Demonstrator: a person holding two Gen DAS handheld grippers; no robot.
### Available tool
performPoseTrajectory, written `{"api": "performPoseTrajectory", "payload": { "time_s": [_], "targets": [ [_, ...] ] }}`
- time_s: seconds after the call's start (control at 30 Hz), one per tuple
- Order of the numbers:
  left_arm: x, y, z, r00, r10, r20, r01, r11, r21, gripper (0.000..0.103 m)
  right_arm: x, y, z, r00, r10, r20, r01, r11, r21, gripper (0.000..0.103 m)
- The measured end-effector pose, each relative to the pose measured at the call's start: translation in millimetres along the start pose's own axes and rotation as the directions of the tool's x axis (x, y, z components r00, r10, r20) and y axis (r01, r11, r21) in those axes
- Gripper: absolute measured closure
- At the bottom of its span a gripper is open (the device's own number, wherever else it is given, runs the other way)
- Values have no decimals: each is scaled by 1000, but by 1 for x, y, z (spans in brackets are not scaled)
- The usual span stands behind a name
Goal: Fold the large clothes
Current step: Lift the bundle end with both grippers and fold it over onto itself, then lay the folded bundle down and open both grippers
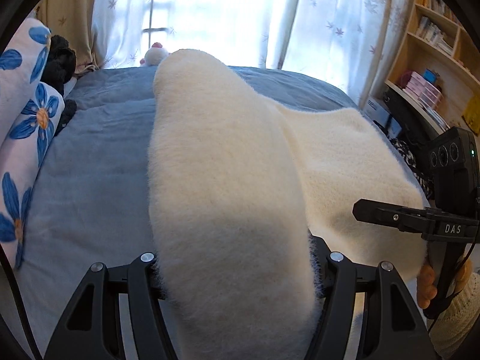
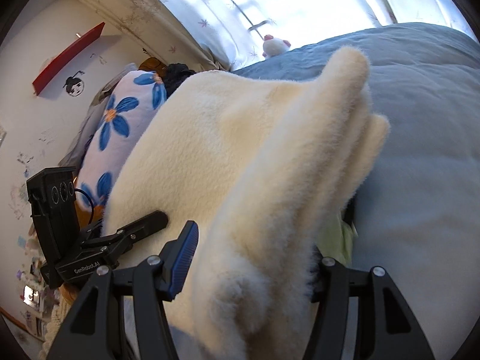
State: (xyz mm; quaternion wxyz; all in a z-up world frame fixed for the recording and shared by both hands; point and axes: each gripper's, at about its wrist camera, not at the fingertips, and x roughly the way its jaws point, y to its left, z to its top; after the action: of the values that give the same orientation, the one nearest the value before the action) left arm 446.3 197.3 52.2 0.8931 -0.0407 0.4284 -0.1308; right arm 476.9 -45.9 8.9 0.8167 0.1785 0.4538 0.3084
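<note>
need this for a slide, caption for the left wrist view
Left tool holding cream fleece garment over blue bed.

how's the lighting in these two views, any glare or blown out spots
Left wrist view: the window behind the curtains is blown out to white, so the fleece garment is backlit and its near end by the left gripper sits in shade. Right wrist view: the same window glares white at top right, while the wall stays evenly lit. Both bend straight lines, fisheye style.

Ahead of the grippers, a blue-quilted bed (image 1: 99, 156) runs to a bright window (image 1: 216, 9) behind sheer leaf-print curtains (image 1: 339, 30), wooden bookshelves (image 1: 435, 48) rightward, white scribbled wall (image 2: 45, 114) leftward.
</note>
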Motion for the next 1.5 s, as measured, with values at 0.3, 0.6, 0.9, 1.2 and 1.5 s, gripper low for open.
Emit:
{"api": "performPoseTrajectory", "payload": {
  "time_s": [0.3, 0.6, 0.9, 1.2, 1.5],
  "targets": [
    [167, 100, -4, 989, -61, -131, 37, 983, -180, 28, 125, -87, 8, 997, -78, -2, 78, 992, 96, 55],
    [168, 91, -17, 992, -128, -14, 125, 981, -146, 24, 99, -94, -24, 995, -77, 59, 78, 997, -17, 60],
    [175, 95, -20, 993, -113, -36, 105, 977, -188, 19, 98, -107, -26, 993, -117, -2, 117, 992, 41, 54],
    [84, 69, -18, 999, 11, 51, -6, 995, -95, 49, 22, -65, -19, 952, -287, 106, 298, 950, -97, 53],
    [90, 27, -36, 999, 37, -38, -37, 999, -19, 80, 58, -48, -36, 946, -318, 54, 322, 916, -241, 83]
  ]
}}
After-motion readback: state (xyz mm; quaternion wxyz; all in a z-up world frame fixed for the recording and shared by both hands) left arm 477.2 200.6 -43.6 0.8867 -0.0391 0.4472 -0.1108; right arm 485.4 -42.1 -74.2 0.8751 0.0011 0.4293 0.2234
